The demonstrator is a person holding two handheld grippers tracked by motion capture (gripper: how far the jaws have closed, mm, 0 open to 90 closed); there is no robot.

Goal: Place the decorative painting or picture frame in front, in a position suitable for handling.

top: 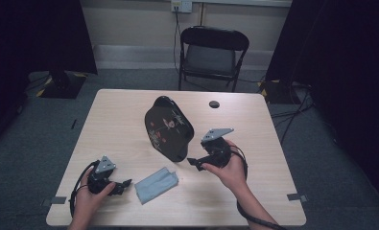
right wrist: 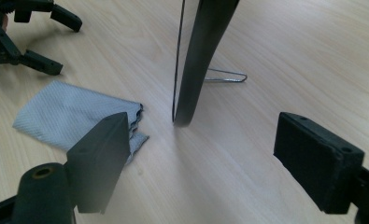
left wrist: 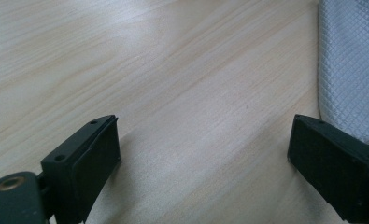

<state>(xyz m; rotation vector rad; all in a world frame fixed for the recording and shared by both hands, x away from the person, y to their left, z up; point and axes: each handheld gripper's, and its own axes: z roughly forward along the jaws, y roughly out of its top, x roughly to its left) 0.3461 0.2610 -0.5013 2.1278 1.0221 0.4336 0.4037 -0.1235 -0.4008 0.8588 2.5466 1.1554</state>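
Wood table (top: 129,120) — cloth (top: 156,184) between both grippers (jaws apart, empty), plate (top: 168,127) upright.

One black plate (top: 169,127), one grey cloth (top: 156,184), one chair (top: 212,56), two tongs.

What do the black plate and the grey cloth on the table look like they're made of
Black plate: probably lacquered wood or plastic, glossy, with a painted floral motif; it stands upright on a thin wire stand.
Grey cloth: likely a woven microfibre, matte, with a fine diamond weave seen in the left gripper view and soft folded edges.
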